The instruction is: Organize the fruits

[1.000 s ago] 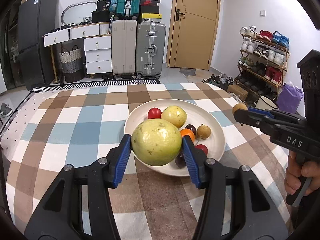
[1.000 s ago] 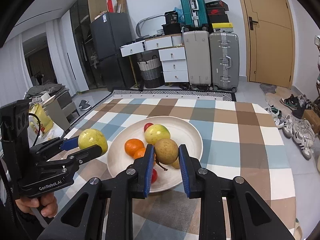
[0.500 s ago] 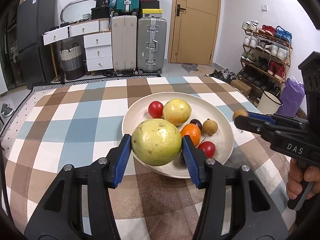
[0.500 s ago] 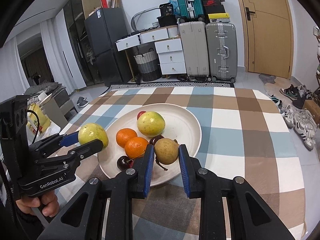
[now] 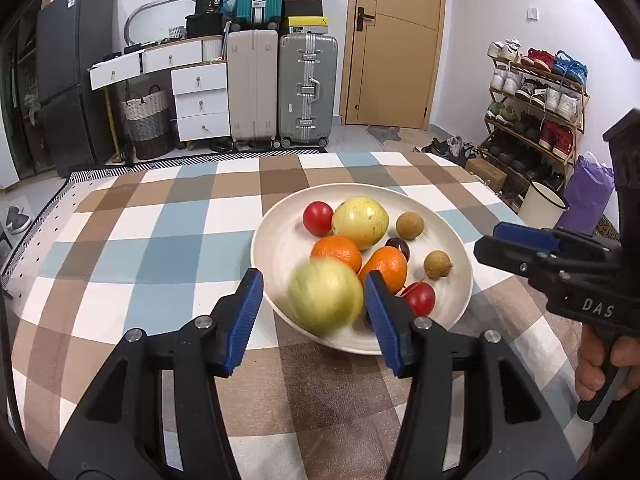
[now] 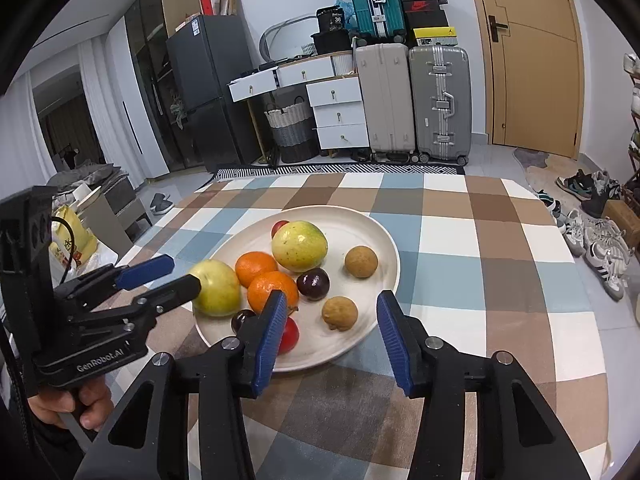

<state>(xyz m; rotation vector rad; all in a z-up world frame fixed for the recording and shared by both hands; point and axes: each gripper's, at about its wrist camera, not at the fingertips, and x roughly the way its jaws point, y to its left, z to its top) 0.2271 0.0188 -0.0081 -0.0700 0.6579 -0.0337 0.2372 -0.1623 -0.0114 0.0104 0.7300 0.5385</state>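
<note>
Both claws gape wide over the white plate (image 6: 384,236): the left gripper (image 5: 314,304) drops a blurred yellow-green fruit (image 5: 326,296) at its near rim, while the right gripper (image 6: 330,334) hovers empty above a small brown fruit (image 6: 340,313).

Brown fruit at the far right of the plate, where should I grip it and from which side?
Grip the brown fruit across its widest middle, coming from above on the right gripper's side: it is round and stands clear of its neighbours on the plate.
</note>
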